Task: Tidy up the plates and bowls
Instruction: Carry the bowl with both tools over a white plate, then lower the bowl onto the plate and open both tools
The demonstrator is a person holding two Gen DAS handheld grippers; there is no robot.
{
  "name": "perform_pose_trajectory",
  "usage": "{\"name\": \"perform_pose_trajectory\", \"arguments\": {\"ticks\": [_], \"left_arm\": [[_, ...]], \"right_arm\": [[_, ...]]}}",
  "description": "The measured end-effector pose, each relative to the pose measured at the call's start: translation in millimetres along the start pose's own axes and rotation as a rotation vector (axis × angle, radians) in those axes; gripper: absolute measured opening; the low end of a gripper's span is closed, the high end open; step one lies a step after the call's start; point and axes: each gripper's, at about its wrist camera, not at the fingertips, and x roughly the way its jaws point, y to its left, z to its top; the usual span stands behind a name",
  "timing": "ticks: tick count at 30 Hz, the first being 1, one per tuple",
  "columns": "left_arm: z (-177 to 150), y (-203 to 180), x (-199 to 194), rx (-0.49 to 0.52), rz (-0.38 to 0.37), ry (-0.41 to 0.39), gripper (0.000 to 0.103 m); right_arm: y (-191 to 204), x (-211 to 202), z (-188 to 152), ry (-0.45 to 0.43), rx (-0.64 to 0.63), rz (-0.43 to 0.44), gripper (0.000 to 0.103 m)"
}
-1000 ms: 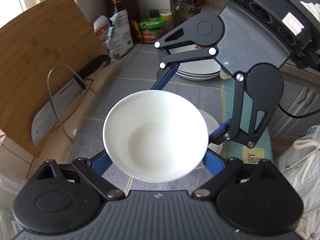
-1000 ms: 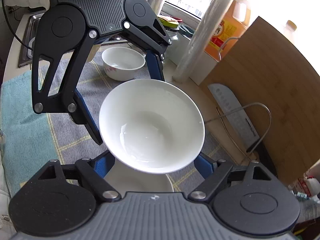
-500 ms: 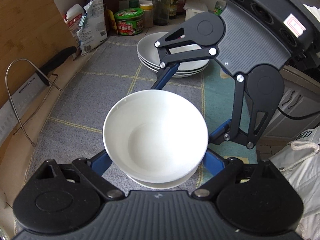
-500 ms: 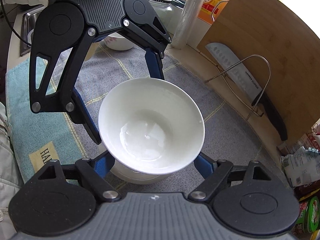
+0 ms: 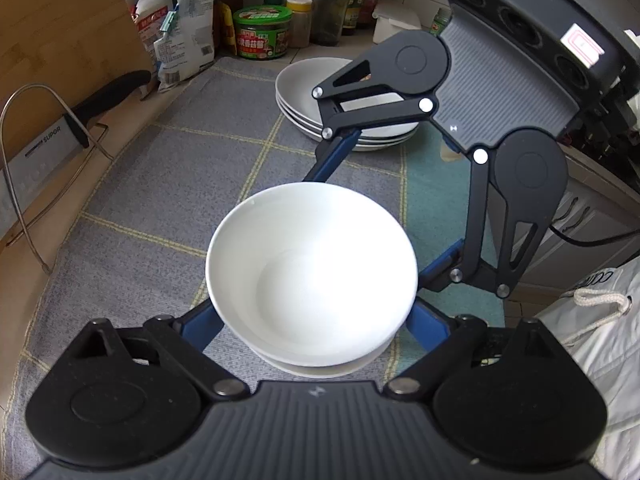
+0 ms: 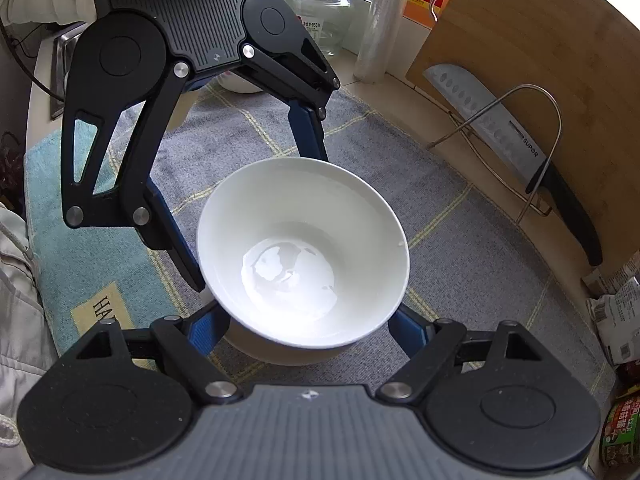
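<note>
A white bowl (image 5: 312,272) sits between both grippers' blue fingers, and both are shut on it from opposite sides. It also shows in the right wrist view (image 6: 302,252). It rests in or just above a second white bowl (image 5: 320,368), whose rim shows underneath it (image 6: 280,354). My left gripper (image 5: 314,320) grips it near the camera; the right gripper's fingers (image 5: 332,156) reach in from the far side. My right gripper (image 6: 304,328) shows the same from its side. A stack of white plates (image 5: 316,100) sits further back on the grey mat.
A grey checked mat (image 5: 160,200) and a teal towel (image 5: 436,200) cover the counter. A knife in a wire rack (image 6: 520,140) leans against a wooden board (image 6: 540,40). Jars, bottles and bags (image 5: 260,32) line the wall. Another bowl (image 6: 240,84) stands behind the left gripper.
Both grippers carried the bowl down onto the second bowl on the mat. The plate stack has come into fuller view and the lower bowl's rim now sits close under the held one.
</note>
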Motion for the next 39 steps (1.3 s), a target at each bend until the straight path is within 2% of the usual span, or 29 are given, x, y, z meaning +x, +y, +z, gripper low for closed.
{"name": "perform_pose_trajectory", "arguments": {"ticks": [7, 11, 15, 21, 25, 32, 39], "left_arm": [[0, 2, 4, -0.004, -0.011, 0.011, 0.095], [-4, -2, 10, 0.028, -0.002, 0.032, 0.097], [-5, -1, 10, 0.011, -0.006, 0.028, 0.097], [-4, -3, 7, 0.015, 0.007, 0.028, 0.098], [-5, -5, -4, 0.016, 0.041, 0.01, 0.098], [-9, 1, -39, -0.063, 0.134, -0.078, 0.099], [-18, 2, -34, -0.117, 0.159, -0.078, 0.099]], "right_arm": [[-2, 1, -1, 0.009, 0.021, 0.021, 0.089], [-10, 3, -2, 0.022, 0.06, 0.084, 0.091], [-11, 6, -3, 0.019, 0.058, 0.085, 0.094], [-7, 3, -4, 0.003, 0.035, 0.05, 0.101], [-6, -5, -6, -0.019, 0.046, 0.049, 0.103], [1, -23, -11, -0.071, 0.077, -0.001, 0.103], [2, -35, -16, -0.122, 0.159, -0.081, 0.103]]}}
